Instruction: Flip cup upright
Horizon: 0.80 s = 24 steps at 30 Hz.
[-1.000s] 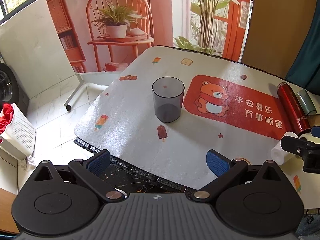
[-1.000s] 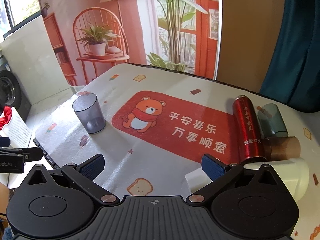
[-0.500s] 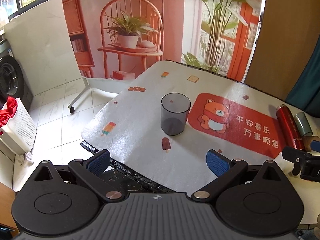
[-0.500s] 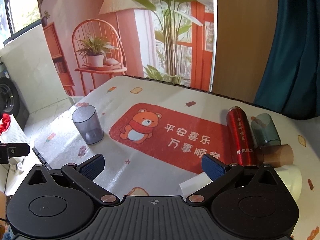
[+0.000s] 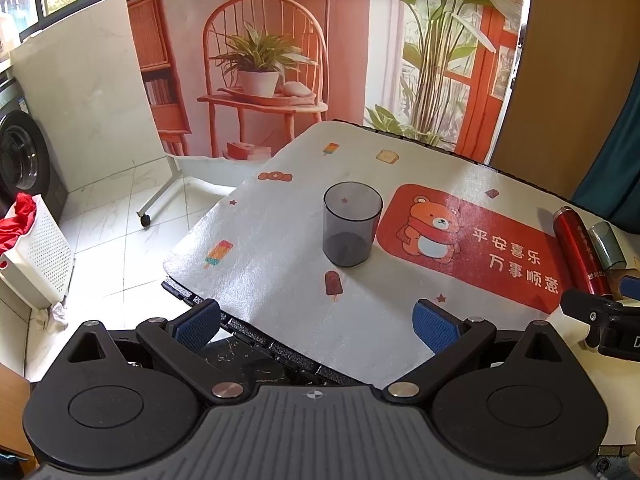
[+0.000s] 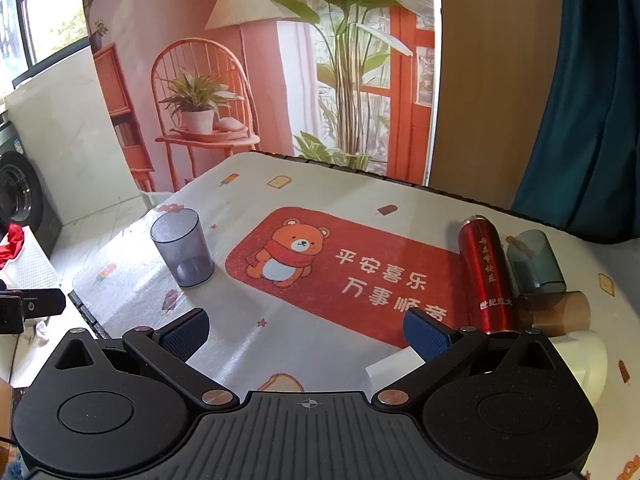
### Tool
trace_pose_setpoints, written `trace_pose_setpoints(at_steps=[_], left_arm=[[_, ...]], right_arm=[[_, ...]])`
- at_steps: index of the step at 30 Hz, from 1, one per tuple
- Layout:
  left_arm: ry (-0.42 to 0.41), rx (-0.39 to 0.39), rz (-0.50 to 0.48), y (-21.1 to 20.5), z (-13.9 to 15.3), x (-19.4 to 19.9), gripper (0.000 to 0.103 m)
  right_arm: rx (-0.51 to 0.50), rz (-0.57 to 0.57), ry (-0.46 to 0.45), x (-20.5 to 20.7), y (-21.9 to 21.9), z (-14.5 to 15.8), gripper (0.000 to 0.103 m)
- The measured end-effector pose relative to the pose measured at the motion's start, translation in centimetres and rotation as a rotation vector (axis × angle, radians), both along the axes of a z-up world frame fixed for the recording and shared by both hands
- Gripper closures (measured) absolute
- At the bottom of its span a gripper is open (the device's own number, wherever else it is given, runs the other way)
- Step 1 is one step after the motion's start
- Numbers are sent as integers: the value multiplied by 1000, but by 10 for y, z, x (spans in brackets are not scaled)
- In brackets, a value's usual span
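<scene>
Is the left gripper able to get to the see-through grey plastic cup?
Probably yes. The left gripper is open, and only bare tablecloth lies between it and the see-through grey plastic cup standing ahead.

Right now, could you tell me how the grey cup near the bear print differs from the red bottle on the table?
The grey translucent cup stands upright, mouth up; the red bottle lies on its side. The cup stands alone, left of the bear print; the bottle lies right of it, beside other tipped cups. The cup is see-through and plain; the bottle is opaque with gold lettering. Both rest on the printed tablecloth, untouched by either gripper.
</scene>
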State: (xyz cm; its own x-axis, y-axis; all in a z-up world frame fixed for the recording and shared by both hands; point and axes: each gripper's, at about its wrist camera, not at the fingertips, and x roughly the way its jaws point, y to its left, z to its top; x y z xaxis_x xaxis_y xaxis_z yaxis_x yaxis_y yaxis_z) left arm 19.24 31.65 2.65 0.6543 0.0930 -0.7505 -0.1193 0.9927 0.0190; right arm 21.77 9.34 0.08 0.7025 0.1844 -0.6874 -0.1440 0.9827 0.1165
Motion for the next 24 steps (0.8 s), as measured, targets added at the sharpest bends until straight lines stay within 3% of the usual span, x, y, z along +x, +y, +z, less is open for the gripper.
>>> trace_pose_setpoints(at_steps=[24], left_arm=[[-20, -6, -4, 0, 3, -4, 0]], right_arm=[[-4, 3, 3, -1, 0, -2, 0]])
